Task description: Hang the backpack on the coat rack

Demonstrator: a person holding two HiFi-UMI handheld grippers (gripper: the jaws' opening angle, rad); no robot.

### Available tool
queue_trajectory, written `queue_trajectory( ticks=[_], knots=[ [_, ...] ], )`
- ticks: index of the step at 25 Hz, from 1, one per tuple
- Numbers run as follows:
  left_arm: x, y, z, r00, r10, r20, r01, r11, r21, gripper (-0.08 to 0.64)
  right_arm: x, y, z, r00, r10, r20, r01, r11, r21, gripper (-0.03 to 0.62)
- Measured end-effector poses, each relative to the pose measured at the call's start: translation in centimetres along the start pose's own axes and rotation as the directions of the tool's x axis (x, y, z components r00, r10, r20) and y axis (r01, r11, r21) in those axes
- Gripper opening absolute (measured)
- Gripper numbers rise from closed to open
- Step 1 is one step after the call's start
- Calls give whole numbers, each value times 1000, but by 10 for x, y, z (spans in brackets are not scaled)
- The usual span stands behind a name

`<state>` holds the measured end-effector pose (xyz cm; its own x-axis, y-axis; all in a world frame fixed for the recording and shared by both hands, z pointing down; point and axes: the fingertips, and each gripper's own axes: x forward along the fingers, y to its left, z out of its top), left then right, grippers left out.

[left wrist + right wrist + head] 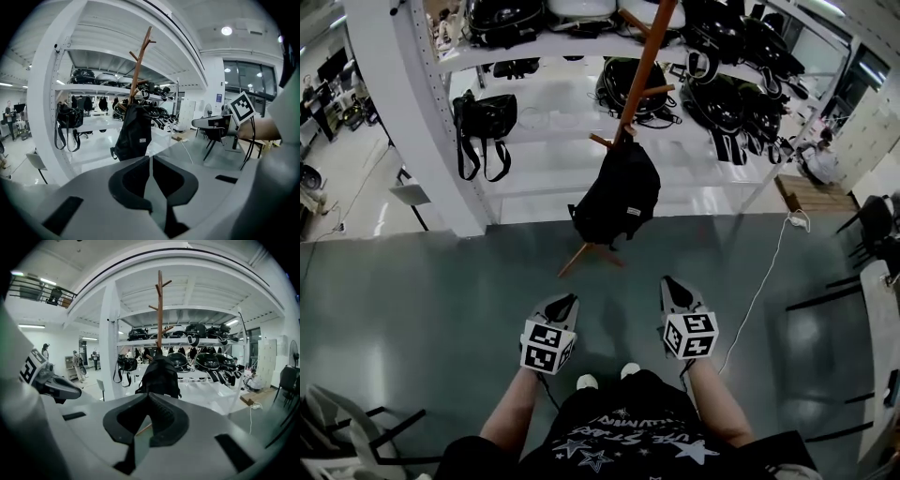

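Grey floor [441, 281] separates hung backpack [617, 192] from left claw [571, 299] and right claw [667, 281], both closed, empty.

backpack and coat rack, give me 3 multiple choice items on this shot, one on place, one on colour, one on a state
1. Where is the backpack?
A. held in the left tool
B. hanging on the coat rack
C. held in the right tool

2. What colour is the coat rack?
A. white
B. blue
C. reddish brown

3. How do the jaws of the two tools stand?
A. both shut with nothing between them
B. both wide open
C. both shut on the backpack

Answers:
1 B: the head view shows the backpack hanging from a peg on the pole, well ahead of both tools.
2 C: the pole and pegs look like reddish brown wood in every view.
3 A: each gripper view shows its jaw tips meeting, with the backpack far beyond them.
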<state>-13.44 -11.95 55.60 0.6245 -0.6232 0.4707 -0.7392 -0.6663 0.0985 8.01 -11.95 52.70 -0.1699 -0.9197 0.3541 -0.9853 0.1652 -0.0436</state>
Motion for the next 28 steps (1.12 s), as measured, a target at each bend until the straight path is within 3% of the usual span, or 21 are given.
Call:
queue_trajectory(
  ticks=[5, 9, 18, 28],
  knots=[
    [4, -17, -7, 1000, -10, -8, 10, 1000, 3, 38, -12, -3, -8, 1000, 6, -6, -6, 1000, 24, 12],
    [4, -29, 4, 999, 29, 13, -29, 999, 14, 34, -26, -7, -3, 998, 56, 37, -58, 997, 55, 12],
    [-19, -78, 5, 996, 91, 12, -91, 996, 1, 31, -69, -8, -9, 989, 144, 37, -143, 990, -18, 11],
    [-39, -145, -1, 995, 100, 10, -101, 994, 31, 31, -141, -25, -28, 985, 164, 53, -164, 986, -5, 11]
  ],
)
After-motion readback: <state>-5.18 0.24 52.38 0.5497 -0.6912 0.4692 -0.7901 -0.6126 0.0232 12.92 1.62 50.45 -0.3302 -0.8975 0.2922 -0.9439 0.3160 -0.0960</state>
